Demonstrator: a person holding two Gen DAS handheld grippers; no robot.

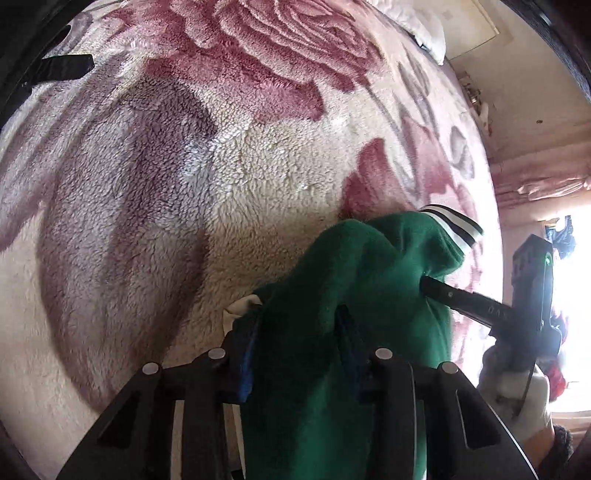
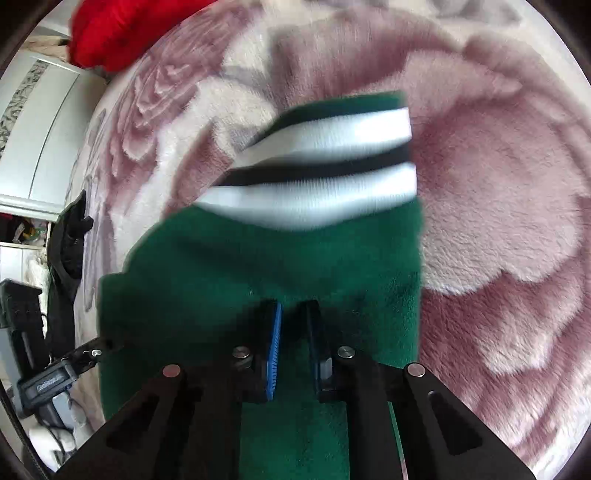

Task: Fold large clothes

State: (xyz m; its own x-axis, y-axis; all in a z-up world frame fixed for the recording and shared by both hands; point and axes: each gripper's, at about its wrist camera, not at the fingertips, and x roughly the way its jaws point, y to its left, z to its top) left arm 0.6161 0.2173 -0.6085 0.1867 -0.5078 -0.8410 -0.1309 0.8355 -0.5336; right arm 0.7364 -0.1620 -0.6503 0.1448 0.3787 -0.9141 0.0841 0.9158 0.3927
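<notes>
A dark green fleece garment [image 1: 332,369] with a white-and-black striped cuff [image 1: 454,225] lies bunched on a plush floral blanket [image 1: 258,155]. My left gripper [image 1: 295,314] is shut on a thick fold of it, with cloth filling the space between the blue pads [image 1: 245,354]. In the right wrist view the green garment [image 2: 221,266] spreads ahead, and the striped cuff [image 2: 325,173] is blurred. My right gripper [image 2: 293,306] stands nearly closed, pinching green cloth. The right gripper [image 1: 424,284] also shows in the left wrist view, its tip buried in the fabric beside a gloved hand [image 1: 517,391].
The pink and cream rose blanket [image 2: 498,206] covers the whole surface. A red fluffy item [image 2: 122,29] lies at the far left corner, with a black garment [image 2: 70,236] at the bed's edge and a white cabinet [image 2: 44,129] beyond. A white pillow [image 1: 424,26] sits far off.
</notes>
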